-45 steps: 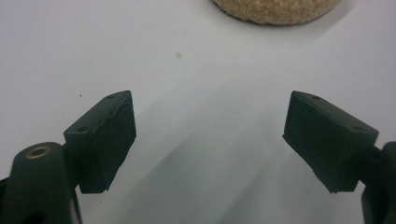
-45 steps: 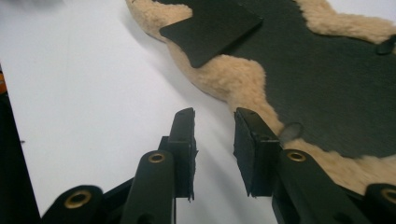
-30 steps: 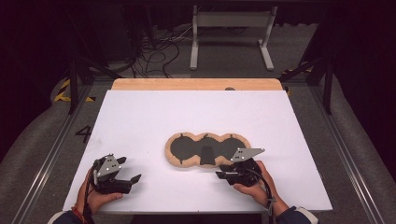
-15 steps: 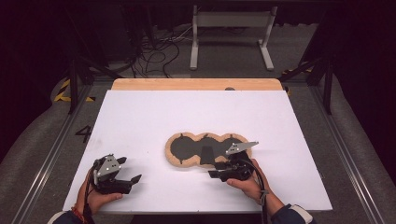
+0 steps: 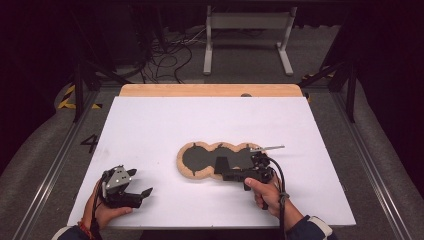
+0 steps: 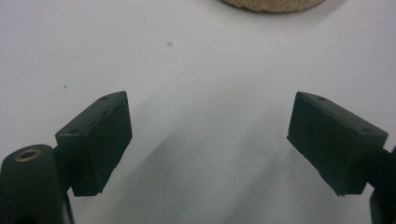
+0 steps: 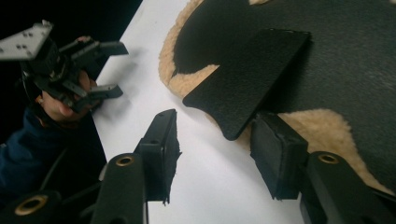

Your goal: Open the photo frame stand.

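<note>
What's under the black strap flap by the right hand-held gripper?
The fleece edge and white table show beneath the black strap flap; its far end lies on the black pad, hiding that contact.

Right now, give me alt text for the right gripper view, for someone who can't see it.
The right gripper hangs with open jaws over a white table, at the edge of a flat black pad with a cream fleece border. A black strap tab sticks out from the pad just ahead of the jaws. At upper left, the left gripper is held in a hand.

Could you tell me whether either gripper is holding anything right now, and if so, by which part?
Nothing is held. The left gripper is open over bare table; the right gripper, just opened, sits at the pad's black flap without pressing it.
</note>
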The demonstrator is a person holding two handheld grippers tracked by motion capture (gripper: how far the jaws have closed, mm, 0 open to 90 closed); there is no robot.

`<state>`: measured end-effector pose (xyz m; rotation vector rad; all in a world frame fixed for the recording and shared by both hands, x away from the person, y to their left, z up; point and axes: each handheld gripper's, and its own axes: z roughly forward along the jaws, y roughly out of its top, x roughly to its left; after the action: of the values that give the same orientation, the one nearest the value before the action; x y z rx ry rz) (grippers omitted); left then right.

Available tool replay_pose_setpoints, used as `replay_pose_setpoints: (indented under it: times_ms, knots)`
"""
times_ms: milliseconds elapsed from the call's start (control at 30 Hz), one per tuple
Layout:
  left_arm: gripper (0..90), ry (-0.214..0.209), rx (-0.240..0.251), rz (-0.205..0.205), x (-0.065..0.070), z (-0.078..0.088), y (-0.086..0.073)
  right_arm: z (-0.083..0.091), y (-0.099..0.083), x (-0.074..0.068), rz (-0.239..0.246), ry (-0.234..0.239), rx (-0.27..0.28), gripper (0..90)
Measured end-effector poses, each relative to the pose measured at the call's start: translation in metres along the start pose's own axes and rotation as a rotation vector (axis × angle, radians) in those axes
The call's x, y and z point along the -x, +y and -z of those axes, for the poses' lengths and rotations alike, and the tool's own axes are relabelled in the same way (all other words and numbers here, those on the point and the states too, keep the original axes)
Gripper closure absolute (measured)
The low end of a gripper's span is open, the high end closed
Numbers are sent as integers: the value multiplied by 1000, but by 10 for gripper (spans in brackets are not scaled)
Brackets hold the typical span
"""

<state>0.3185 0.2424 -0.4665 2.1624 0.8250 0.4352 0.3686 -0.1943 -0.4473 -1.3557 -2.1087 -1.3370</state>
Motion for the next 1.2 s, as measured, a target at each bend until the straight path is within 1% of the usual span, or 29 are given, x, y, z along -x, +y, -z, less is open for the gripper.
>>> replay_pose_setpoints:
  times_ms: [67, 167, 200, 233, 300, 333, 367, 400, 433, 467, 500, 533, 567, 600, 633, 667, 700, 733, 767, 800, 833, 867, 900, 967, 1000, 1033, 1067, 1100, 1200]
  knots:
    - [141, 3, -5, 2, 0, -1, 0, 1, -1, 2, -44, 13, 15, 517]
    - [141, 4, -4, -2, 1, -2, 1, 1, -1, 4, -87, 25, 32, 517]
    - [141, 6, -4, -4, 0, -4, 4, 0, 0, 6, -109, 34, 45, 529]
    - [141, 8, 1, -1, 0, -5, 7, 0, 1, 6, -131, 28, 58, 558]
    - [141, 0, 14, 4, 0, -10, 14, -3, 2, 9, -166, 24, 88, 608]
    - [141, -6, 14, 0, -1, -12, 18, -4, 2, 10, -175, 22, 94, 613]
    - [141, -13, 17, 0, 0, -15, 20, -6, 3, 11, -185, 32, 98, 610]
    - [142, -13, 17, 0, 0, -15, 20, -6, 3, 11, -185, 32, 98, 610]
    - [142, -29, 21, 8, 0, -20, 27, -6, 3, 12, -194, 34, 101, 609]
    - [161, -46, 26, 22, 0, -23, 30, -7, 4, 12, -205, 35, 100, 605]
    - [176, -59, 32, 26, 0, -25, 34, -8, 4, 12, -206, 35, 99, 605]
    - [177, -77, 40, 42, 0, -28, 38, -9, 5, 12, -216, 33, 96, 609]
    - [177, -99, 57, 63, -1, -32, 44, -10, 5, 14, -227, 32, 98, 629]
    - [176, -112, 58, 72, -2, -35, 48, -10, 6, 16, -248, 42, 97, 642]
    - [171, -128, 57, 73, -2, -39, 52, -10, 6, 16, -245, 44, 93, 642]
    - [166, -128, 57, 73, -2, -39, 52, -10, 6, 17, -245, 47, 92, 642]
    - [166, -135, 61, 79, -2, -44, 57, -10, 6, 17, -249, 52, 92, 642]
    - [165, -153, 61, 88, -4, -53, 64, -10, 6, 18, -247, 55, 89, 641]
    - [165, -159, 60, 99, -4, -57, 68, -11, 7, 18, -245, 55, 91, 639]
    - [165, -176, 50, 109, -5, -62, 71, -12, 7, 18, -248, 58, 96, 637]
    - [164, -176, 50, 109, -5, -62, 71, -12, 7, 18, -248, 58, 96, 637]
    - [164, -183, 50, 121, -6, -67, 74, -13, 7, 18, -248, 59, 100, 635]
    - [159, -177, 43, 119, -7, -69, 75, -14, 7, 18, -244, 63, 101, 634]
    - [156, -196, 26, 144, -7, -76, 78, -14, 7, 19, -245, 68, 104, 627]
    - [154, -209, 9, 148, -8, -80, 79, -14, 7, 18, -241, 72, 107, 621]
    - [146, -210, 1, 157, -7, -83, 80, -15, 7, 18, -237, 72, 108, 620]
    - [146, -225, -8, 169, -7, -87, 81, -15, 7, 18, -237, 72, 110, 619]
    - [145, -225, -8, 169, -7, -87, 81, -15, 7, 18, -237, 72, 110, 619]
    - [145, -245, -14, 184, -6, -92, 84, -16, 7, 17, -229, 71, 105, 619]
